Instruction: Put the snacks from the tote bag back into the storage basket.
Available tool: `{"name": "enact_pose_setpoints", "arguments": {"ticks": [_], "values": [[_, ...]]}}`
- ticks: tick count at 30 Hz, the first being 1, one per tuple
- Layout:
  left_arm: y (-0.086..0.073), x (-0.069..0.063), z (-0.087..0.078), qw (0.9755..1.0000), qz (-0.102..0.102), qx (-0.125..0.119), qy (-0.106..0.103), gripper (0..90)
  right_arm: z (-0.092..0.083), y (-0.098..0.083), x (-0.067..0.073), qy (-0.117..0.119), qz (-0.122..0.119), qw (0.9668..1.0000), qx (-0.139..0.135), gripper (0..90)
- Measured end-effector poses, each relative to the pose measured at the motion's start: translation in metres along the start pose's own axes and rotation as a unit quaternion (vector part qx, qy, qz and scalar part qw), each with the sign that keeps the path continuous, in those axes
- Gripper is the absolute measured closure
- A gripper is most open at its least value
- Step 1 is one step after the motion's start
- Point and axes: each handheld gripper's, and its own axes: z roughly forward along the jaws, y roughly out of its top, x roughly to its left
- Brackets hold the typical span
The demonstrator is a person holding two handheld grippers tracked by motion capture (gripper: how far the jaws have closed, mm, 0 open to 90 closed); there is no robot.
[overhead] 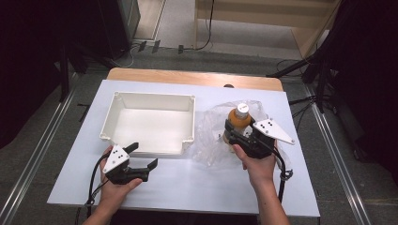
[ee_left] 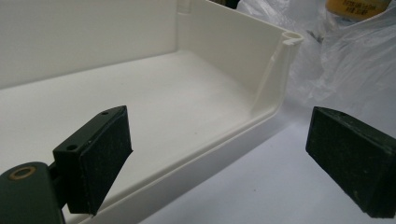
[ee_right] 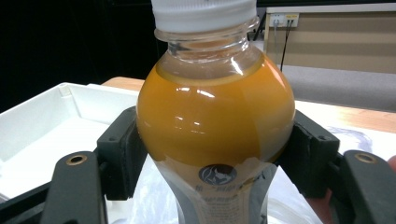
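Left gripper (overhead: 143, 157): low over the table's near-left, at the tray's front wall; jaws spread wide with nothing between them. In the left gripper view one pad (ee_left: 100, 156) sits over the tray floor, the other outside the wall, so the rim lies in the gap, untouched.
Likely reason: free hand parked close, perhaps ready to steady the tray.
Tray (overhead: 192, 112): white, open-topped, nothing in it; sits left of centre on the table (overhead: 187, 187). Probably where the bottle is bound.
Bag (overhead: 209, 140): clear crinkled plastic, just right of the tray, spread out under and around the bottle.
Bottle (overhead: 239, 119): upright, orange liquid, white cap; stands in the bag, right of centre.
Right gripper (overhead: 238, 136): clamped on the bottle. In the right gripper view its pads (ee_right: 122, 154) press both sides of the bottle (ee_right: 215, 126) at the widest part of the belly, just above the label.
Likely reason for grip: a hold at mid-body keeps the bottle upright and the cap clear while it is lifted free of the loose plastic.
Judged step: bottle gripped, not yet moved to the tray.
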Motion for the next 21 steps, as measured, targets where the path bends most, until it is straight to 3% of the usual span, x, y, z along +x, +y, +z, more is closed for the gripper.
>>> {"name": "enact_pose_setpoints", "arguments": {"ticks": [7,15,21], "values": [[-0.001,0.012,-0.004,0.9996,-0.023,-0.012,-0.004,5.9,0.014,0.001,0.011,0.009,0.002,1.0,-0.002,31.8],[-0.002,0.009,-0.002,0.9996,-0.01,-0.009,-0.027,2.0,0.027,0.005,0.022,0.013,0.003,0.9999,0.001,31.7],[-0.003,0.013,-0.005,0.999,-0.016,-0.02,-0.037,0.0,0.036,0.009,0.025,0.009,0.006,0.9999,0.006,31.7]]}}
